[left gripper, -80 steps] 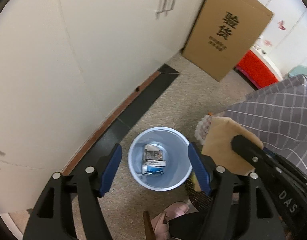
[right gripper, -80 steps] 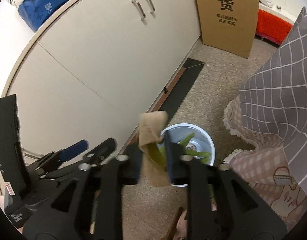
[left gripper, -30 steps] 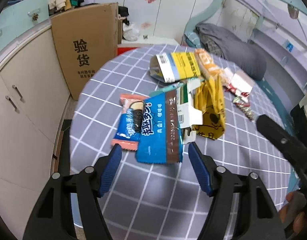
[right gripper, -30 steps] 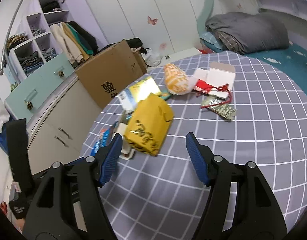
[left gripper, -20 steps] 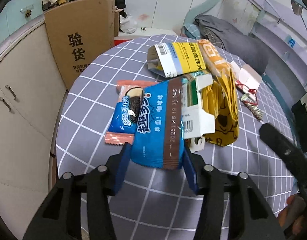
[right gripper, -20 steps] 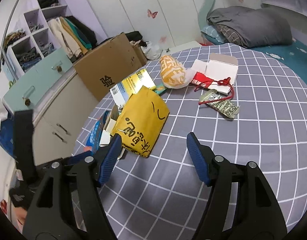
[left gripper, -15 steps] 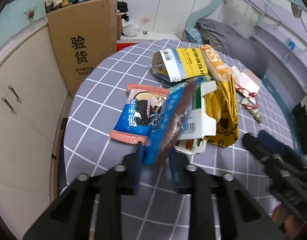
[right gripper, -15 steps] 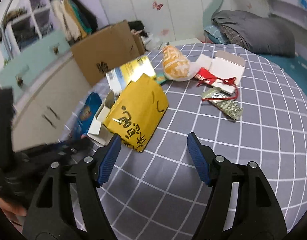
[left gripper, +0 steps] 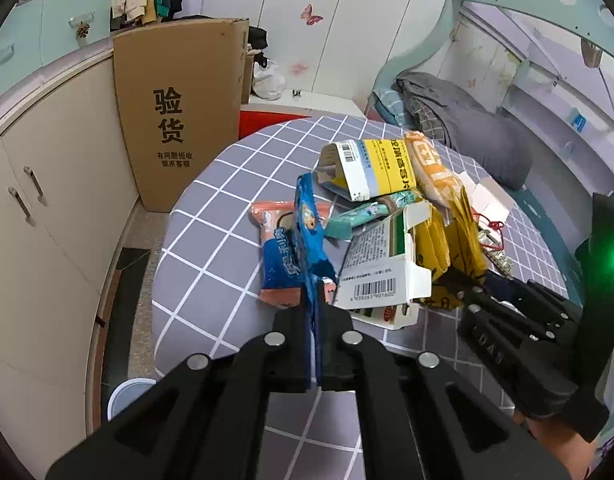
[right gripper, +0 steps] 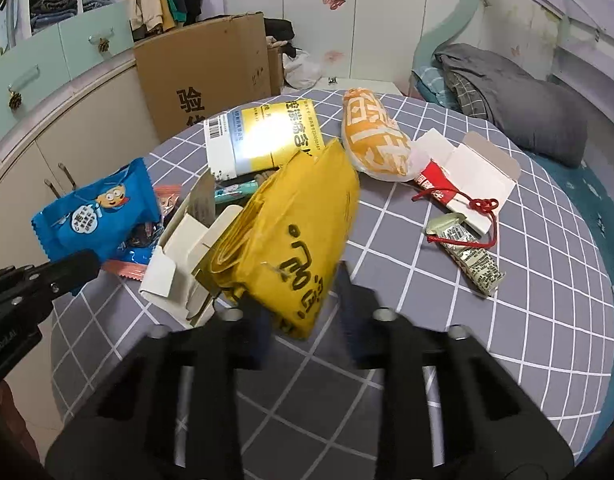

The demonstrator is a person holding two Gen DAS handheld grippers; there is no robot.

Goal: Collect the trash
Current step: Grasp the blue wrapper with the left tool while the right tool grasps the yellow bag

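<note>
My left gripper (left gripper: 315,320) is shut on the near edge of a blue snack wrapper (left gripper: 309,232), which stands on edge above the grey checked table (left gripper: 211,264); the same wrapper shows in the right wrist view (right gripper: 95,216). My right gripper (right gripper: 303,304) is open, its fingers on either side of the near end of a yellow bag (right gripper: 295,232). A white carton (left gripper: 383,272), a blue-and-orange cookie packet (left gripper: 277,256) and a yellow-and-white box (left gripper: 367,168) lie between them. A blue bin's rim (left gripper: 127,394) shows on the floor.
An orange-patterned bag (right gripper: 373,136), an open white box with red cord (right gripper: 471,178) and a small foil packet (right gripper: 467,256) lie further right. A tall cardboard box (left gripper: 179,120) and cream cabinets (left gripper: 47,208) stand left of the table. A bed (right gripper: 515,100) is behind.
Both grippers went from over the floor bin to the table. The left closed on the blue wrapper and tipped it on edge. The right dropped its brown paper and moved onto the yellow bag.
</note>
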